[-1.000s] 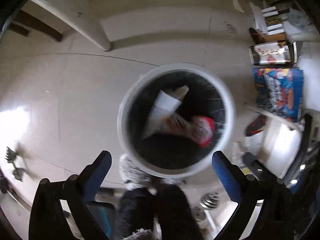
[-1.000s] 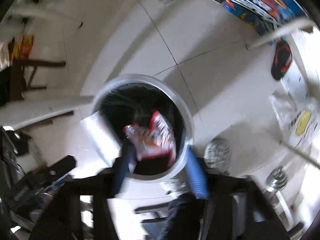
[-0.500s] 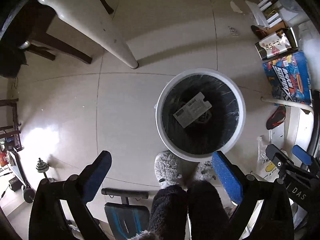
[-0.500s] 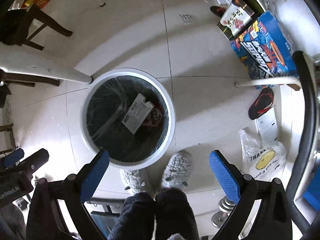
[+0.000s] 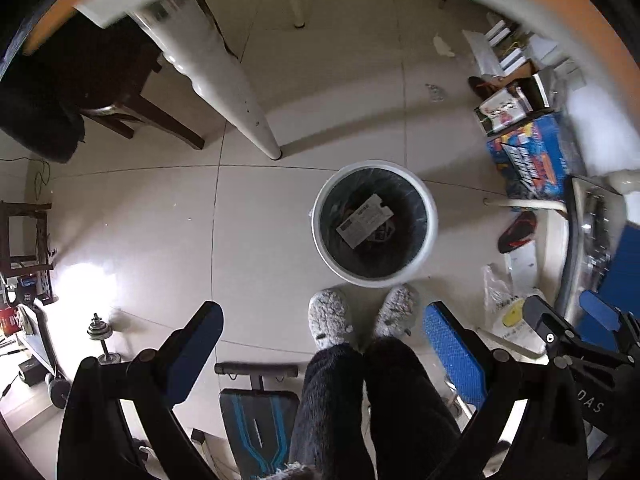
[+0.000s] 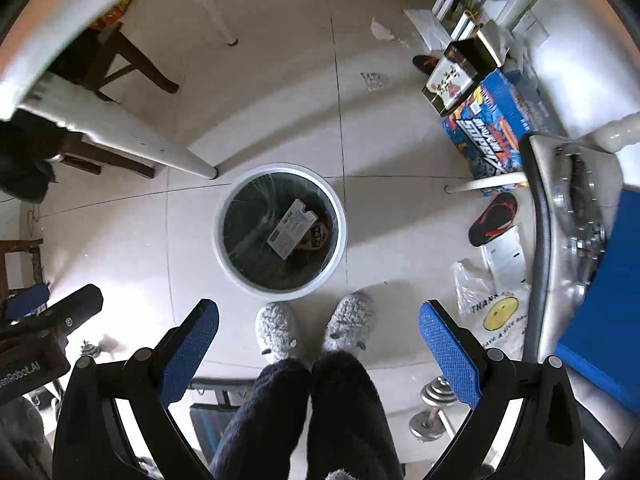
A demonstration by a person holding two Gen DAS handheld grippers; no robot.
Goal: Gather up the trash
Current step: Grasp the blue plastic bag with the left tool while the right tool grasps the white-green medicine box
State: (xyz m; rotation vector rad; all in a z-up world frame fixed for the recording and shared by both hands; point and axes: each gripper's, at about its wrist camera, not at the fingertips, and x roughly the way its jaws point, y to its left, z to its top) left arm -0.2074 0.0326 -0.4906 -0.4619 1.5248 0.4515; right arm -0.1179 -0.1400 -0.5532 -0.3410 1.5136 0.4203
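A round white trash bin (image 5: 430, 236) with a black liner stands on the tiled floor; it also shows in the right wrist view (image 6: 338, 208). Inside lie a white printed carton (image 5: 364, 220) (image 6: 291, 228) and a red wrapper (image 6: 320, 236) beneath it. My left gripper (image 5: 324, 336) is open and empty, high above the floor. My right gripper (image 6: 320, 332) is open and empty, likewise high above the bin. The right gripper shows at the right edge of the left wrist view (image 5: 576, 328).
The person's grey slippers (image 6: 276, 332) stand just before the bin. A white table leg (image 5: 240, 108) rises beside it. Boxes (image 6: 484, 124), a sandal (image 6: 494, 218) and a plastic bag (image 6: 492, 312) lie at the right. Dumbbells (image 6: 434, 404) and a bench (image 5: 256, 412) lie near my feet.
Both grippers have risen well above the bin. A second ago the right gripper held the red wrapper over the bin; it now lies inside under the white carton.
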